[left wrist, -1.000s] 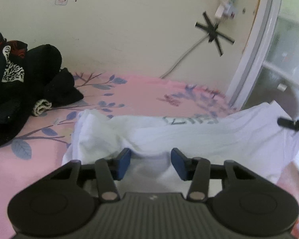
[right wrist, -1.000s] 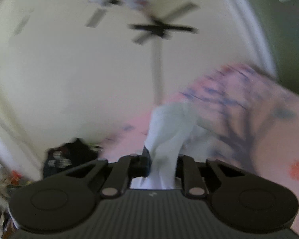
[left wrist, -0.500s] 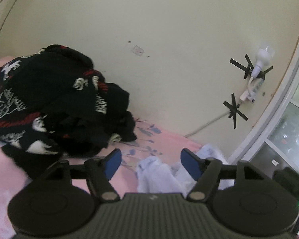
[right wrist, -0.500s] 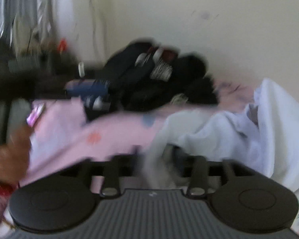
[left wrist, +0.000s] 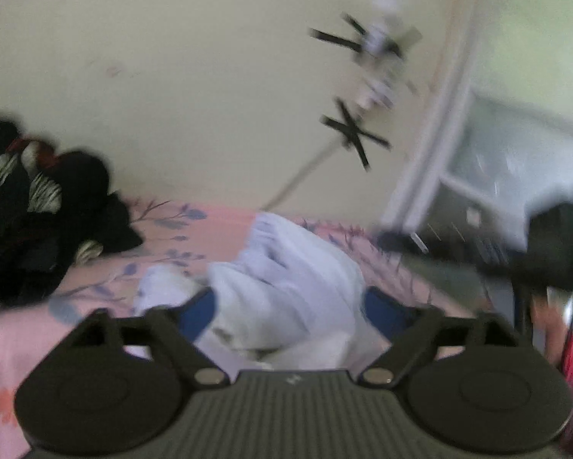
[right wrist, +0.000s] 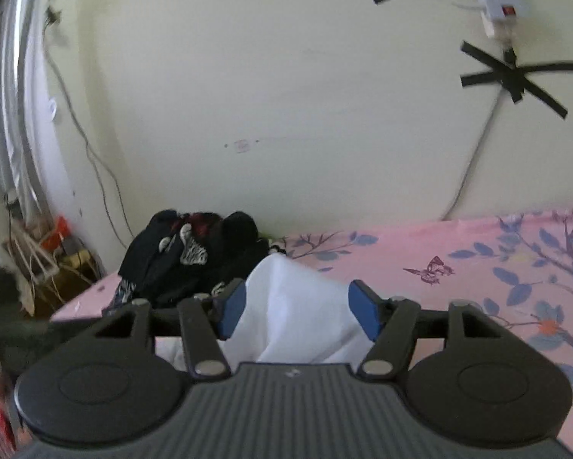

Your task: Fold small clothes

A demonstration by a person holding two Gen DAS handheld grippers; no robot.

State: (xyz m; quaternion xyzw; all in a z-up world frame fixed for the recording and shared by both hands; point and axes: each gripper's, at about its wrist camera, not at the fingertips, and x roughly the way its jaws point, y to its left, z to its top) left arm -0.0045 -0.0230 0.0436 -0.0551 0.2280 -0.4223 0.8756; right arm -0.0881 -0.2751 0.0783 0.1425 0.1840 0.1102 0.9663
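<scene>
A white garment (left wrist: 286, 279) lies bunched on the pink floral sheet (left wrist: 217, 225). In the blurred left wrist view my left gripper (left wrist: 290, 311) is open, its blue pads wide apart on either side of the heap. In the right wrist view the white garment (right wrist: 290, 313) rises in a peak between the blue pads of my right gripper (right wrist: 296, 311), which is open. The cloth sits in the gap, not pinched. My right gripper body shows dark at the right edge of the left wrist view (left wrist: 554, 244).
A pile of black patterned clothes (right wrist: 194, 252) lies against the cream wall (right wrist: 286, 114) at the back left; it also shows in the left wrist view (left wrist: 38, 206). Black tape crosses and a cable (right wrist: 515, 72) are on the wall. Clutter (right wrist: 45, 252) stands beside the bed's left end.
Both grippers have swung around fast. My right gripper, shut on the white cloth a second ago, now stands open. My left gripper opened wider and now straddles the bunched cloth.
</scene>
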